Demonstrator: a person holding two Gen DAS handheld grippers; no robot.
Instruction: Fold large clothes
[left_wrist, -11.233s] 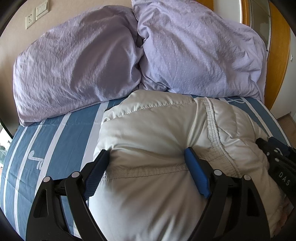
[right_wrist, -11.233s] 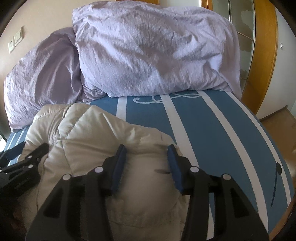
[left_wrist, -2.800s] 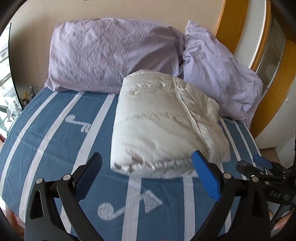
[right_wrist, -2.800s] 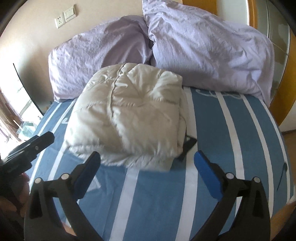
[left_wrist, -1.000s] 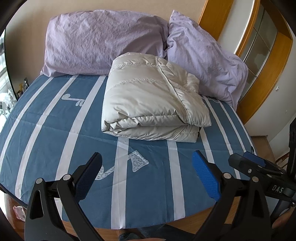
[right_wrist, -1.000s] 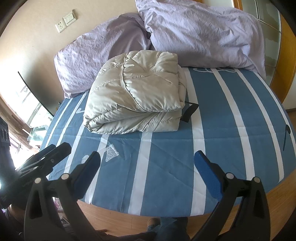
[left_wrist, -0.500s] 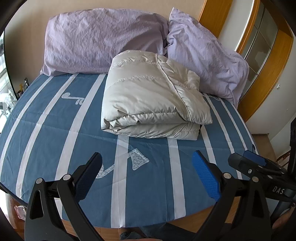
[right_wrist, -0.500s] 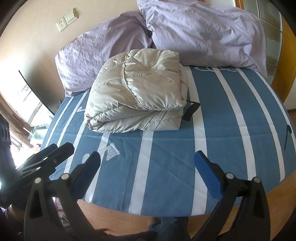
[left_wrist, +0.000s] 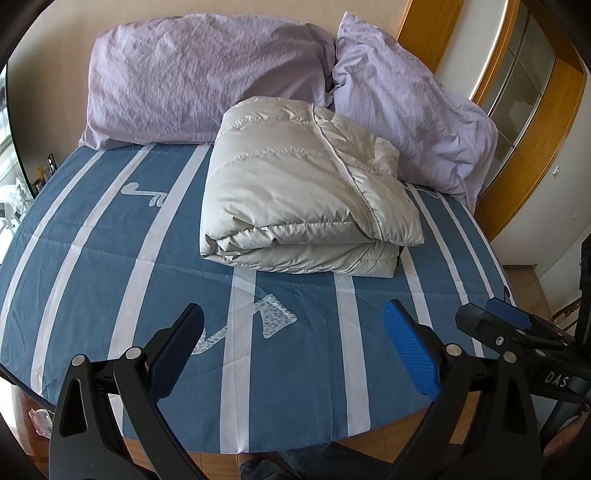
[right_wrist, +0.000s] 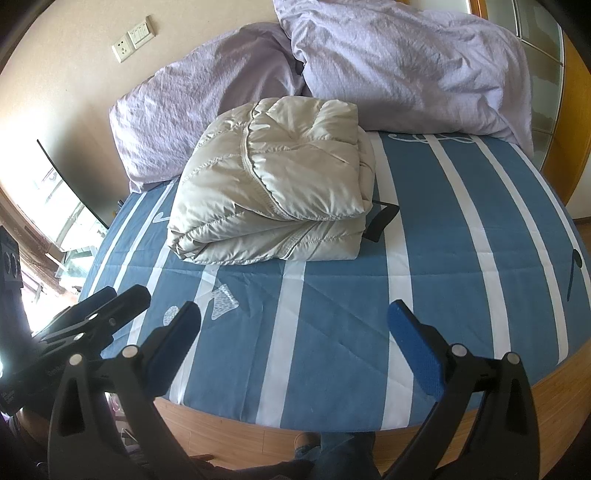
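Note:
A cream puffer jacket (left_wrist: 295, 184) lies folded in a thick bundle on the blue striped bed (left_wrist: 110, 258), against the pillows. It also shows in the right wrist view (right_wrist: 273, 184), with a black strap (right_wrist: 382, 221) poking out at its right side. My left gripper (left_wrist: 293, 347) is open and empty, held back over the bed's near edge, well short of the jacket. My right gripper (right_wrist: 293, 343) is open and empty, also near the front edge. Each gripper shows at the side of the other's view.
Two lilac pillows (left_wrist: 207, 81) (left_wrist: 413, 122) lean on the wall behind the jacket. A wooden door frame (left_wrist: 535, 147) stands at the right. The wooden bed base (right_wrist: 554, 398) and floor show below. A window (right_wrist: 44, 206) is at the left.
Both grippers let go of the jacket and pulled back from it to the bed's near edge, jaws wide. In the last second they barely moved. The jacket stays folded.

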